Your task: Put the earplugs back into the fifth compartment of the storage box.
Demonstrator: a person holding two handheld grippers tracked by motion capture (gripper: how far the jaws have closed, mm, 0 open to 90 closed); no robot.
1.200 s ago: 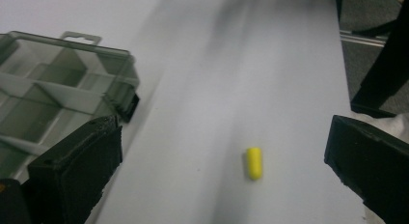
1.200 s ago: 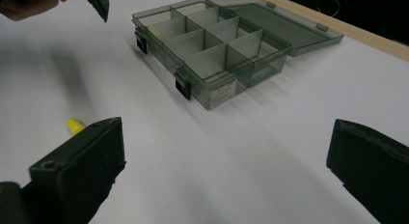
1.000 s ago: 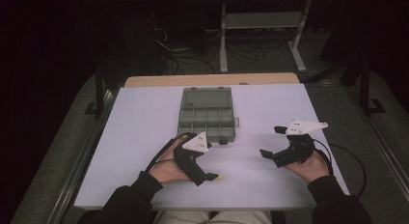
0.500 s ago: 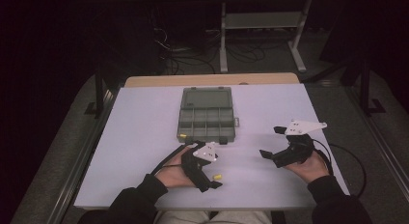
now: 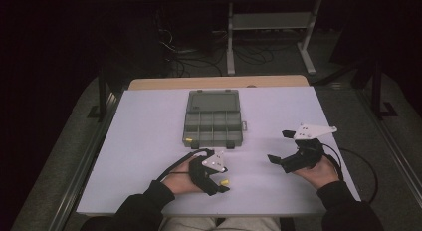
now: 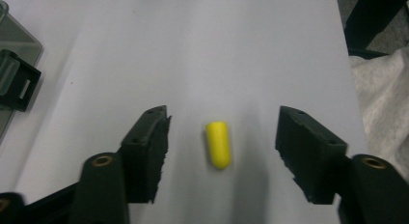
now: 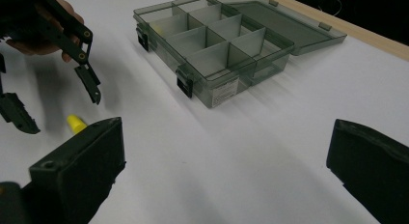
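Note:
A small yellow capsule-shaped piece lies on the white table top, in the gap between the jaws of my left gripper, which is open and not touching it. In the high view the yellow piece is near the table's front edge. A clear grey compartment box stands open at the table's middle, its lid laid flat behind it and its compartments looking empty. My right gripper is held open above the table at the right with nothing in it. In its own view, the box and the yellow piece are ahead.
The white table top has a wooden strip along its far edge. A black latch and corner of the box show at the left of the left gripper view. Cables trail from both grippers. A metal stand is on the dark floor beyond.
My left gripper has moved right and toward the front edge, and its jaws now stand on either side of the yellow piece. The right gripper has stayed in place.

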